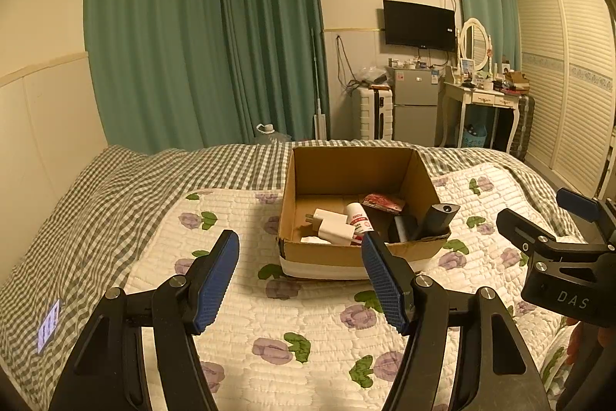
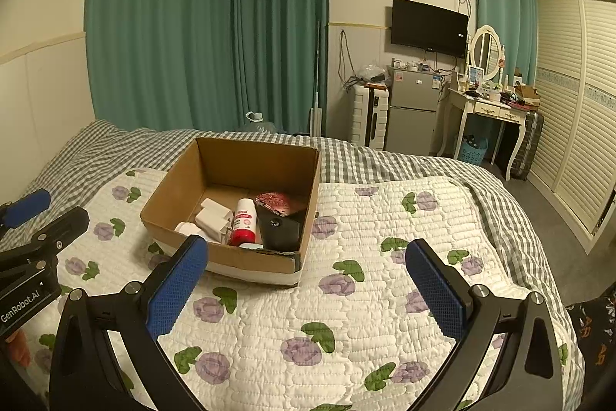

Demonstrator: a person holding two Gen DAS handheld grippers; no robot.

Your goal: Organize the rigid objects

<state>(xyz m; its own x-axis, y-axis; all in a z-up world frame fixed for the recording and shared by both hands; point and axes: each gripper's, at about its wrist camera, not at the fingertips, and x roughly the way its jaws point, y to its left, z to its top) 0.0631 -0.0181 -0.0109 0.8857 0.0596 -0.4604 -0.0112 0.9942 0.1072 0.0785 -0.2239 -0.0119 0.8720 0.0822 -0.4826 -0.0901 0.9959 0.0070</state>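
An open cardboard box sits on a flowered quilt. Inside lie white chargers, a white bottle with a red label, a red packet and dark objects. My left gripper is open and empty, just short of the box's near wall. My right gripper is open and empty, in front of the box's near right corner. The right gripper also shows in the left wrist view, and the left gripper in the right wrist view.
The quilt lies on a checked bedspread. Beyond the bed stand green curtains, a water jug, a white suitcase, a small fridge, a dressing table and a wardrobe.
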